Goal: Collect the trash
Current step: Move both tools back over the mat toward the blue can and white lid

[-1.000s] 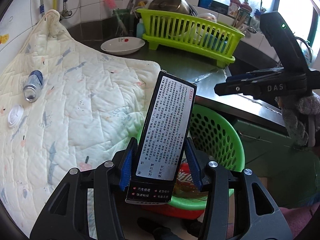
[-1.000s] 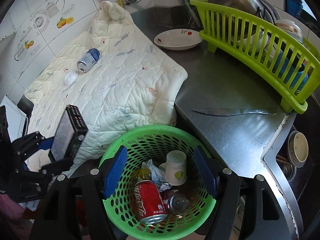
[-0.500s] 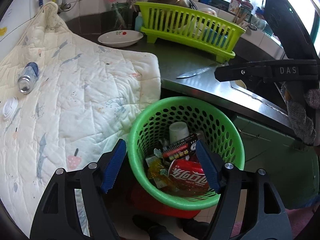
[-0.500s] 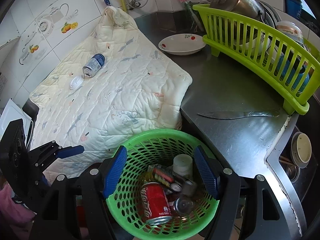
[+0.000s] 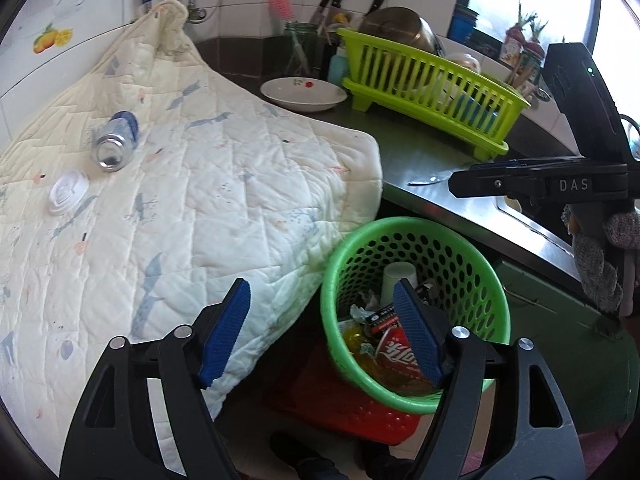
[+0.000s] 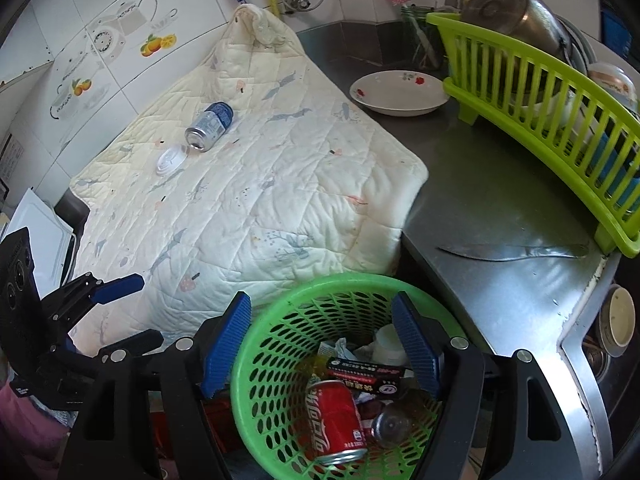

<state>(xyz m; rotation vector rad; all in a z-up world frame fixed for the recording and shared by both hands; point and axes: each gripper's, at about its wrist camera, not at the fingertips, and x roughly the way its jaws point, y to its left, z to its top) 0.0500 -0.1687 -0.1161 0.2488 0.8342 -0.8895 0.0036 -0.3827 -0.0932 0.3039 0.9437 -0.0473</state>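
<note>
A green perforated basket (image 5: 416, 228) (image 6: 340, 280) stands below the counter edge. In it lie a black printed box (image 6: 364, 372) (image 5: 384, 316), a red cola can (image 6: 336, 420), a white cup (image 5: 398, 276) and crumpled wrappers. On the cream quilt (image 5: 220, 200) rest a blue-and-silver can (image 5: 116, 140) (image 6: 210, 126) and a white lid (image 5: 68, 192) (image 6: 170, 160). My left gripper (image 5: 320, 288) (image 6: 128, 308) hovers over the quilt's near edge, jaws opening, nothing between them. My right gripper (image 6: 320, 300) (image 5: 460, 178) hangs above the basket, jaws opening and empty.
A lime dish rack (image 5: 432, 88) (image 6: 560, 120) with a pot stands on the steel counter, a white plate (image 5: 304, 94) beside it. A knife (image 6: 512, 252) lies near the counter edge. A sink with a bowl (image 6: 616, 320) is at right. A red crate (image 5: 352, 404) sits under the basket.
My left gripper let go of the black box, which dropped into the basket, then swung left toward the quilt with its jaws spreading. The right gripper's jaws widened a little.
</note>
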